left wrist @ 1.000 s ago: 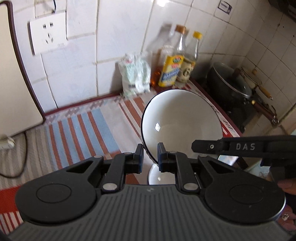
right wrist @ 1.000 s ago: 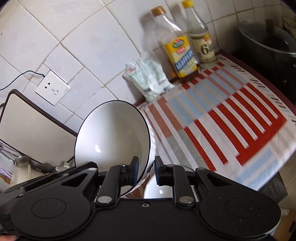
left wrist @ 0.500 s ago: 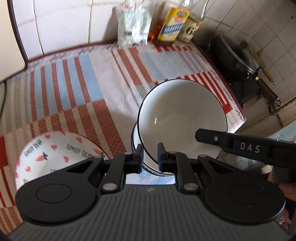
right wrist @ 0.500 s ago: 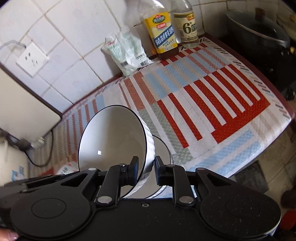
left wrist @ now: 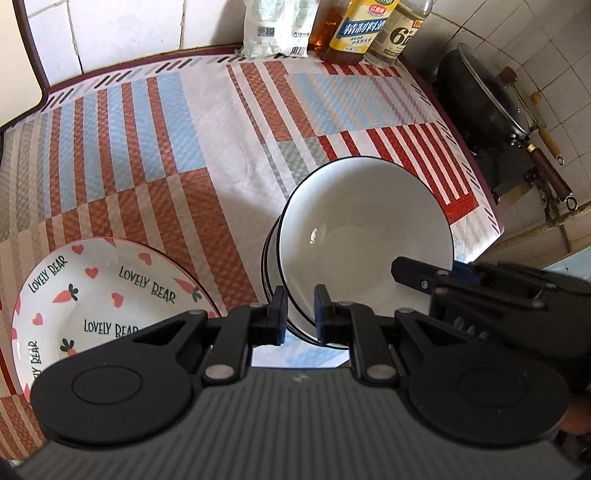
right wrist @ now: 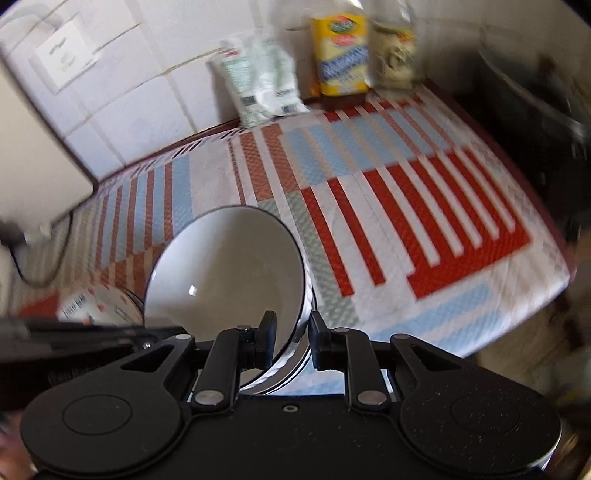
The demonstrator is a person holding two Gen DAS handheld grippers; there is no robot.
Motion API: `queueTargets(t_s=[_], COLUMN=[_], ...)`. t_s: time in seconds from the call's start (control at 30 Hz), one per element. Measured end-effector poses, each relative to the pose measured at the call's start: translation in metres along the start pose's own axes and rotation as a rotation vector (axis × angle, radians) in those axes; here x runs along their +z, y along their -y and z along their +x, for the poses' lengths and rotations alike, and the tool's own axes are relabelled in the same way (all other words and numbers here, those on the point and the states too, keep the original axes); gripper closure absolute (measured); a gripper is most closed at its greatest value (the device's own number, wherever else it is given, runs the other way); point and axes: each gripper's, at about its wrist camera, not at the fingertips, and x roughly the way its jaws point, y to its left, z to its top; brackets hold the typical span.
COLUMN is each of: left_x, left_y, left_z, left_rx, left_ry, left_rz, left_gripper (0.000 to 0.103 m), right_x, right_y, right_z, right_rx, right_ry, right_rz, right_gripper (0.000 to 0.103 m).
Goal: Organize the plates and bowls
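While both grippers clamp one rim, the scene reads as follows.

Left gripper (left wrist: 300, 314): its pads are closed on the near rim of the white bowl, one pad inside and one outside.

Right gripper (right wrist: 291, 341): it pinches the same bowl's rim from the other side; the wall of the bowl sits between its narrow jaws.

White bowl (left wrist: 365, 236): black-edged and tilted, it is nested on a stack of like bowls (left wrist: 271, 266) at the near edge of the counter.

Same bowl from the right wrist (right wrist: 225, 269): its mouth faces the camera and leans left; the picture is blurred.

Patterned plate (left wrist: 107, 295): white with hearts, carrots and the words LOVELY BEAR, it lies to the left of the stack, near but apart.

Cloth (left wrist: 221, 122): striped red, blue and grey, it covers the counter under everything.

Back wall: a white packet (left wrist: 275, 29) and two bottles (left wrist: 360, 27) stand against the tiles.

Far right: a dark lidded wok (left wrist: 480, 99) sits beyond the cloth's edge.
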Motion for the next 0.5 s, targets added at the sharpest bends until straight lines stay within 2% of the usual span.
queueTargets(t_s=[0.1, 0.3, 0.37, 0.5], left_x=[0.003, 0.007, 0.007, 0.007], left_y=[0.002, 0.001, 0.000, -0.003], left_z=[0.003, 0.003, 0.003, 0.003], left_rx=[0.009, 0.024, 0.041, 0.031], left_ry=[-0.010, -0.009, -0.017, -0.014], left_rz=[-0.001, -0.016, 0.008, 0.022], left_gripper=[0.090, 0.085, 0.084, 0.086], right_x=[0.003, 0.005, 0.006, 0.004], right_y=[-0.011, -0.004, 0.000, 0.004], right_z=[0.004, 0.006, 0.006, 0.010], right_rx=[-0.059, -0.067, -0.016, 0.019], right_ry=[-0.012, -0.014, -0.008, 0.014], right_rz=[-0.089, -0.066, -0.042, -0.002], right_gripper=[0.081, 0.080, 0.075, 0.075])
